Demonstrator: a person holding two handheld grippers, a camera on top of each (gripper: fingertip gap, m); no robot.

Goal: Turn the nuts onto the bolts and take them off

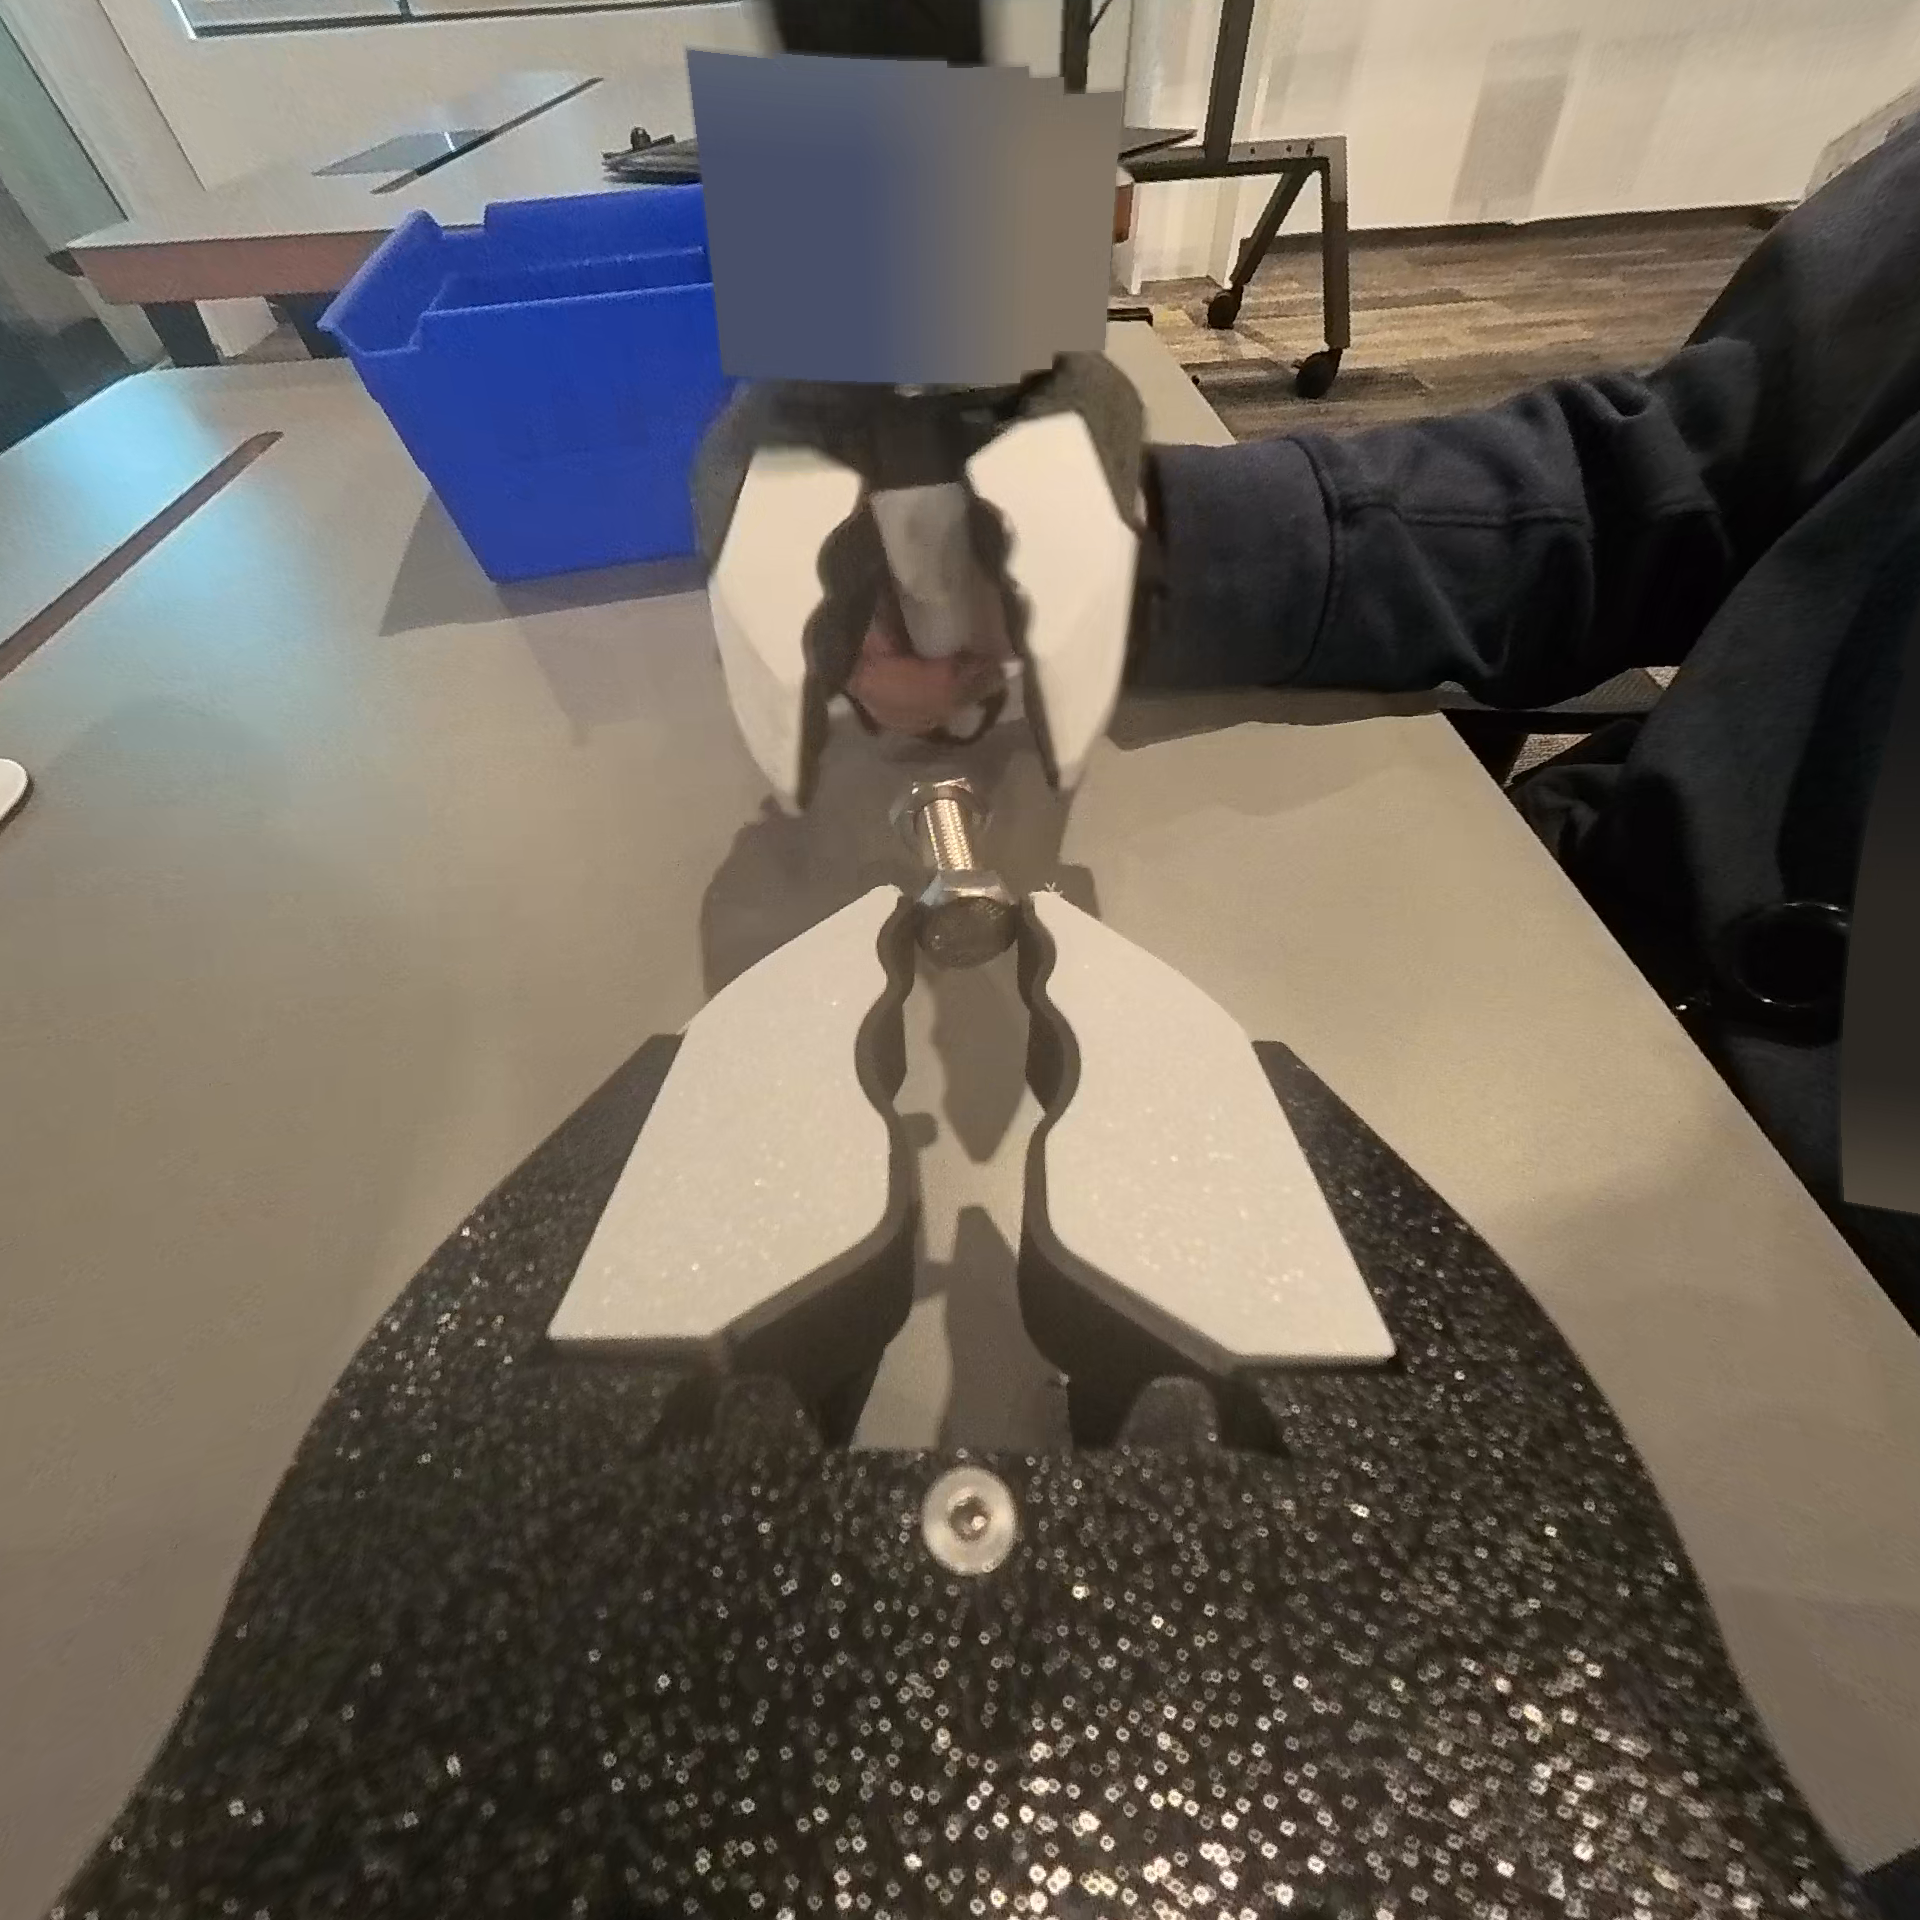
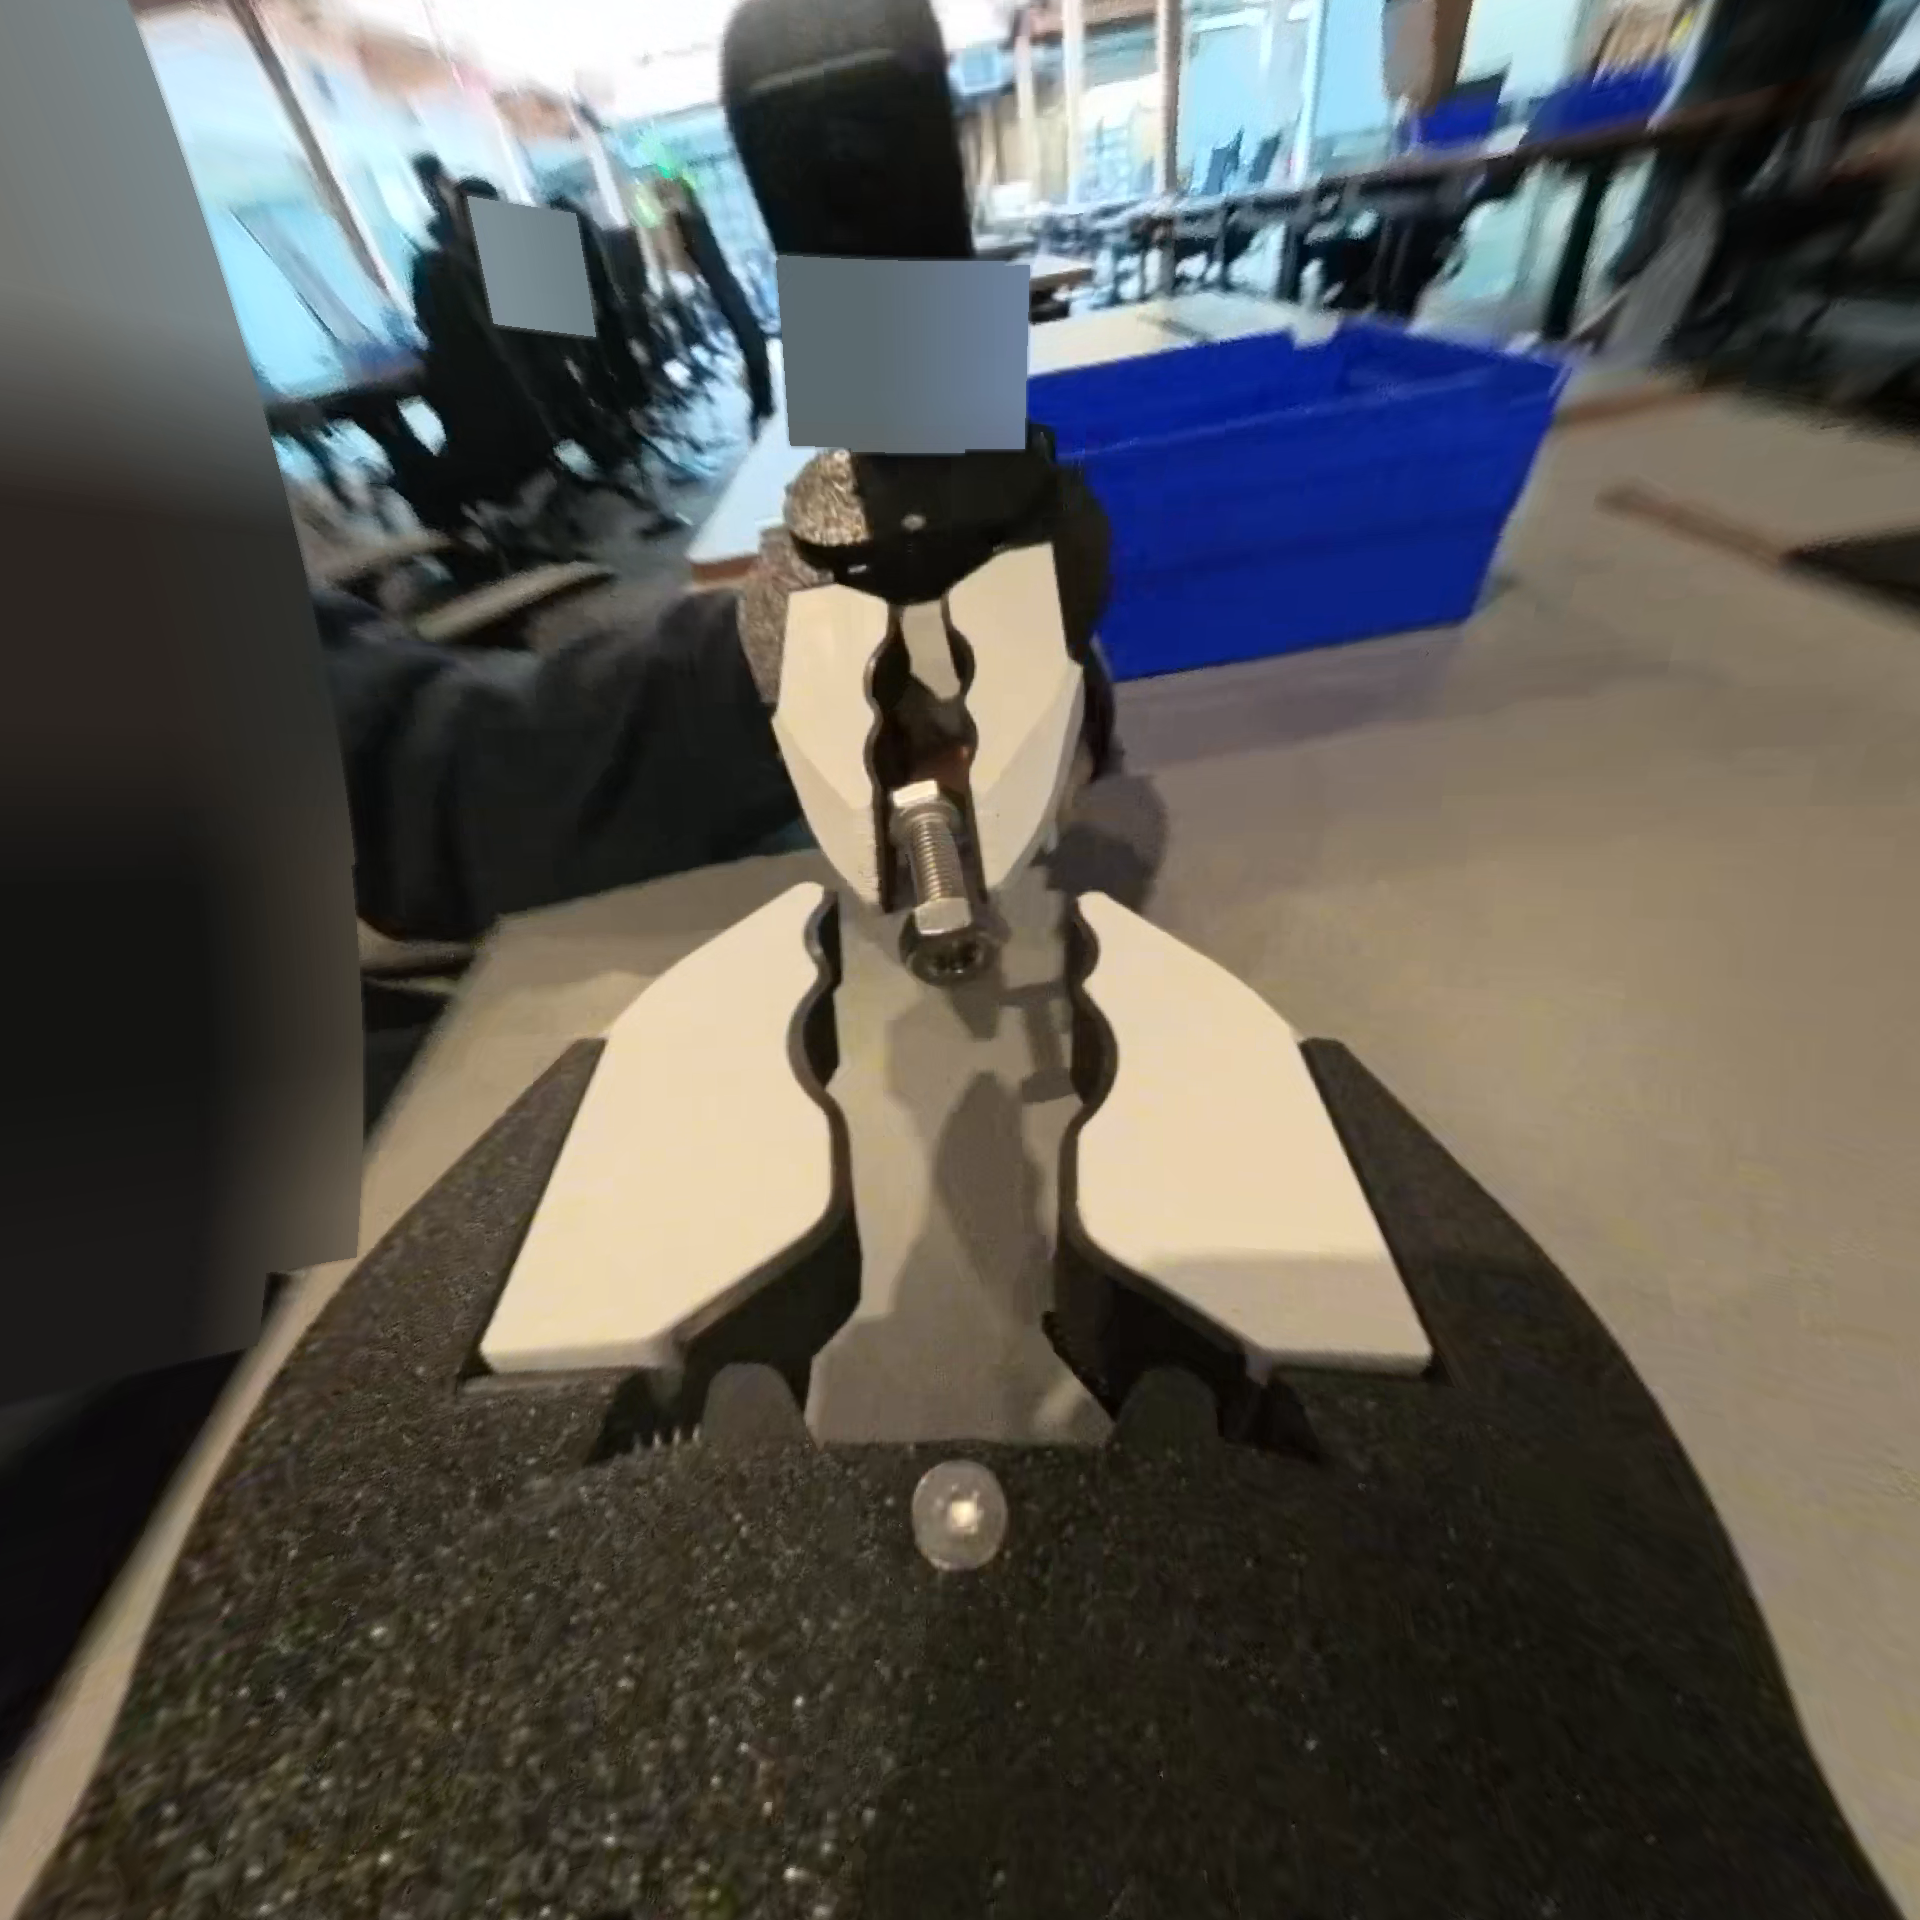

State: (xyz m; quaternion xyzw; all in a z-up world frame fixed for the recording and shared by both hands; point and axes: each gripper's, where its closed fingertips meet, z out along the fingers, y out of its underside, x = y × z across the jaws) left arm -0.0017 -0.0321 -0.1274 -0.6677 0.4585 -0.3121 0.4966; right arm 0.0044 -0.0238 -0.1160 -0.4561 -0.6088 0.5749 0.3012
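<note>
From the left wrist camera, the left tongs (image 1: 961,920) are pinching the hexagonal head of a silver steel bolt (image 1: 948,868) between their white fingertips. The bolt's long axis is running straight away from the camera, above the grey counter (image 1: 312,935). A silver hex nut (image 1: 928,808) is sitting at the bolt's far end. Beyond it, the right tongs (image 1: 925,795) are facing back, fingers spread apart, holding nothing. A blue plastic bin (image 1: 551,416) is standing farther back on the counter.

From the right wrist camera, the right tongs (image 2: 951,914) are gaping wide, their fingertips flanking the nut (image 2: 943,935) without touching it. The bolt (image 2: 930,852) is pointing toward this camera, its head gripped by the left tongs (image 2: 920,821) opposite. The blue bin (image 2: 1299,499) is sitting behind, to the right.
</note>
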